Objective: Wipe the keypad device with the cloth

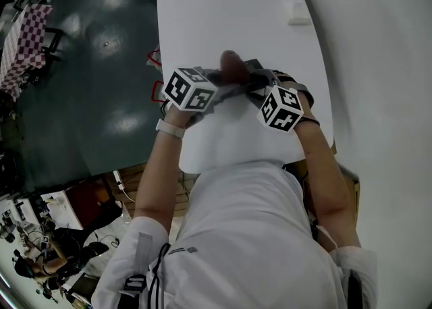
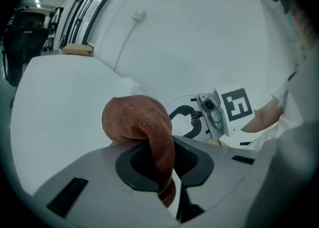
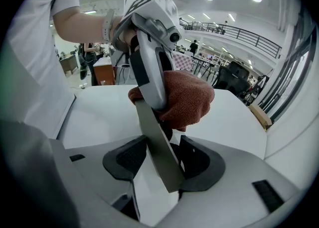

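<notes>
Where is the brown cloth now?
In the head view's middle, the cloth sits in the left claw, touching the grey device in the right claw.

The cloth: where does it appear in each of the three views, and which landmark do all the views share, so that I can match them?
Head view: the cloth is at upper centre, between the two marker cubes.
Left gripper view: the cloth is at centre, bunched in the left gripper.
Right gripper view: the cloth is at centre, behind the keypad device.
Shared landmark: the white table.
</notes>
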A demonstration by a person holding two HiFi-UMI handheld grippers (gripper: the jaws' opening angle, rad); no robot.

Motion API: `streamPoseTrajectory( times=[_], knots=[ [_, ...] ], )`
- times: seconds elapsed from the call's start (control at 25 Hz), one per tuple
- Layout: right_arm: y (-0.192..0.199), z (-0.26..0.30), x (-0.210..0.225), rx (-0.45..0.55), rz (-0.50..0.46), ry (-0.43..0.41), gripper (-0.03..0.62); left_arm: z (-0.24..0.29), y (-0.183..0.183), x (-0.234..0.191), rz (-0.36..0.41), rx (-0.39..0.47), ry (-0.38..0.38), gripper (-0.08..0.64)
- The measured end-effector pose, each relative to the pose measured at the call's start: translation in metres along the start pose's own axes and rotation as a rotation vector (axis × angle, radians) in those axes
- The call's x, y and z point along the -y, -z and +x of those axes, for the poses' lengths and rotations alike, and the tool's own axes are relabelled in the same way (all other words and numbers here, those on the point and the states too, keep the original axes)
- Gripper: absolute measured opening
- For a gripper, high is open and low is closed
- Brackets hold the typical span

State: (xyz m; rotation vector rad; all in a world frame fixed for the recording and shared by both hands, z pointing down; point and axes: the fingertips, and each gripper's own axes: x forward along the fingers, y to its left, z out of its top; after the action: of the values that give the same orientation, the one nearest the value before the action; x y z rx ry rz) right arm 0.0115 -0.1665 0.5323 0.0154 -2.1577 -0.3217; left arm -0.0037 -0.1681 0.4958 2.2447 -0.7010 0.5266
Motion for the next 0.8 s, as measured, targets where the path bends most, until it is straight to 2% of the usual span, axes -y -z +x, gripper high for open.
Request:
streamPoseTrajectory(
  times=[0.8],
  knots=[
    [0.002,0.004,-0.005,0.000,-0.007,-0.004,0.207,0.024,0.008,-0.029,-0.098,-0.122,0.004,0.051]
  ],
)
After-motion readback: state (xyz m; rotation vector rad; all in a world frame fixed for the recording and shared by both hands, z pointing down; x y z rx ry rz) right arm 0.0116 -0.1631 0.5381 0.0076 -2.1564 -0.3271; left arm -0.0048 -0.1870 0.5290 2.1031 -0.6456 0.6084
